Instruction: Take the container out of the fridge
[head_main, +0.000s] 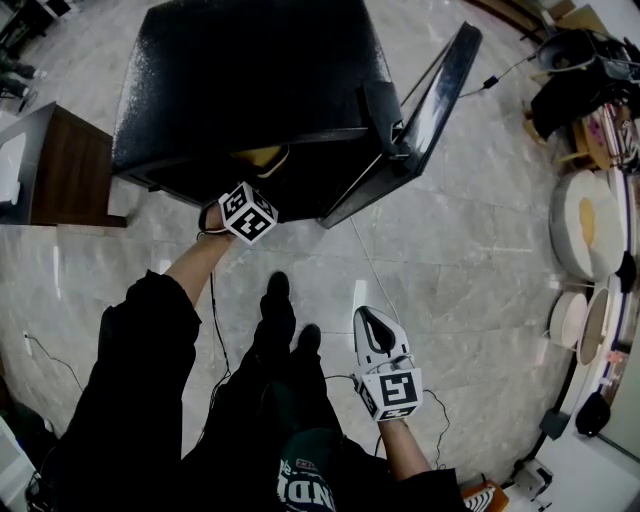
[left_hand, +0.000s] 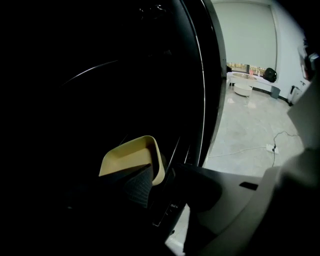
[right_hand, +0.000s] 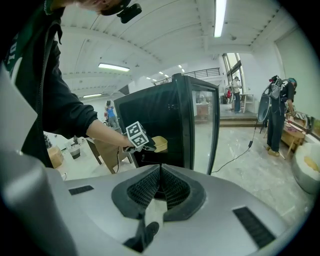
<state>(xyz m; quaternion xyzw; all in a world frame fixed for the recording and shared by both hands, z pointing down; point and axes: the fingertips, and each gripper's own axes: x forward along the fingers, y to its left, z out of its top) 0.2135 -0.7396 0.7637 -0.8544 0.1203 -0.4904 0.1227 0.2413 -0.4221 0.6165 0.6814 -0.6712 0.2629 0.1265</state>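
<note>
The black fridge (head_main: 240, 80) stands with its glass door (head_main: 430, 110) swung open to the right. My left gripper (head_main: 250, 195) reaches into the open front and is shut on the rim of a yellow container (head_main: 262, 157). In the left gripper view the container (left_hand: 131, 156) tilts above the ribbed pad (left_hand: 136, 184), with the dark fridge interior behind it. The right gripper view shows the container (right_hand: 159, 143) at the fridge's front edge. My right gripper (head_main: 380, 335) hangs low beside my legs, shut with nothing in it, its pads (right_hand: 150, 187) pressed together.
A brown wooden table (head_main: 60, 165) stands left of the fridge. Round white tables (head_main: 585, 225) and clutter line the right side. A cable (head_main: 370, 265) runs across the tiled floor from the fridge. A person (right_hand: 277, 115) stands far off at the right.
</note>
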